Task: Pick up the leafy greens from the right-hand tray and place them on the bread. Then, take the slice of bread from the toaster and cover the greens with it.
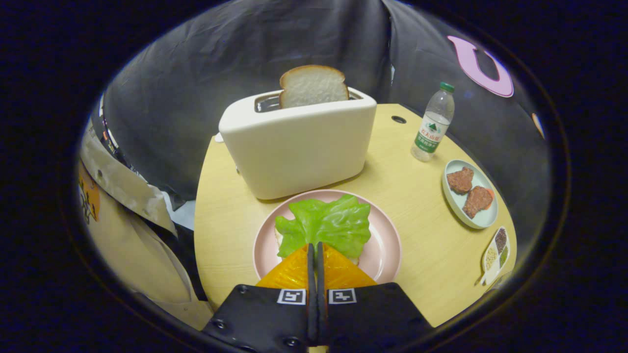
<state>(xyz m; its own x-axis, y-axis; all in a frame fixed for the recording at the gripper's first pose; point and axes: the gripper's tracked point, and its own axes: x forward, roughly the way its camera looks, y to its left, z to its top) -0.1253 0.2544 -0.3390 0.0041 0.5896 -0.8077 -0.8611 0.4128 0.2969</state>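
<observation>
Green lettuce (pixel 326 223) — one leaf — covers one pink plate (pixel 387 245) at centre. One bread slice (pixel 314 86) stands in one toaster (pixel 299 142) above; my gripper (pixel 316 250) is pressed together, empty.

Gripper (pixel 316 247) fingers pressed together, empty, tips over the greens (pixel 325 223) on the plate (pixel 387 245); toaster (pixel 299 144) with bread (pixel 313 86) beyond.

Colours: leafy greens (pixel 327 223) bright green on pale pink plate (pixel 385 255). Toaster (pixel 297 142) cream/off-white, bread slice (pixel 314 86) in its slot white with tan crust. Tabletop (pixel 417 196) light yellow wood grain. Far right: clear bottle (pixel 433 122), green cap, green-white label. Right: pale blue-green tray (pixel 483 218) with two brown patties (pixel 468 192). Near right: small white divided dish (pixel 495 255) holding beige, dark brown, green bits.
</observation>
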